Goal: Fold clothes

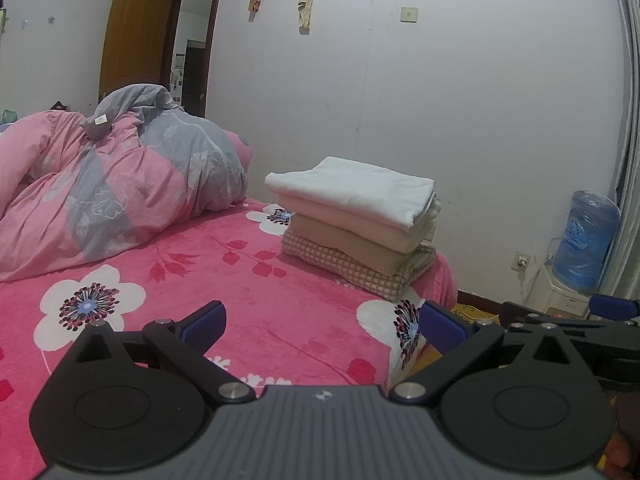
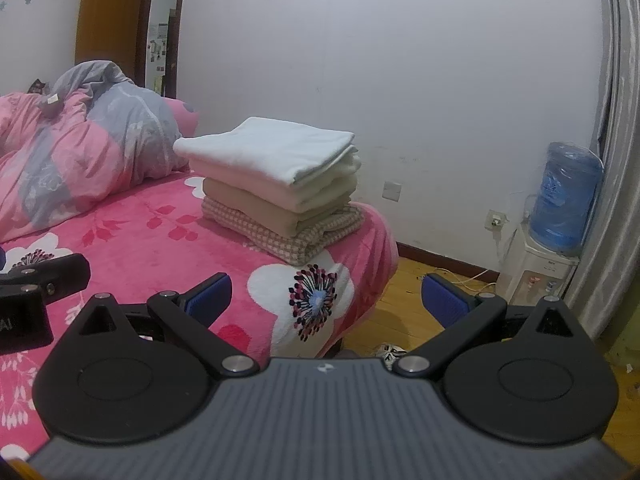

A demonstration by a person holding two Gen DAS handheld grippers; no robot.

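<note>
A stack of folded clothes (image 1: 356, 224) (image 2: 276, 184) sits at the far right corner of the bed: white on top, pale pink and tan below, a checked piece at the bottom. My left gripper (image 1: 322, 326) hovers open over the pink flowered bedspread (image 1: 256, 292), well short of the stack, nothing between its blue pads. My right gripper (image 2: 326, 300) is open too, empty, above the bed's corner and the floor. The right gripper's tip shows at the left wrist view's right edge (image 1: 612, 306); the left one's body shows at the right wrist view's left edge (image 2: 44, 280).
A crumpled pink and grey duvet (image 1: 112, 184) (image 2: 80, 140) fills the bed's left side. A water dispenser with a blue bottle (image 1: 584, 244) (image 2: 560, 208) stands by the grey curtain (image 2: 616, 160). Wooden floor (image 2: 404, 296) lies right of the bed, with an open door (image 1: 132, 36) behind.
</note>
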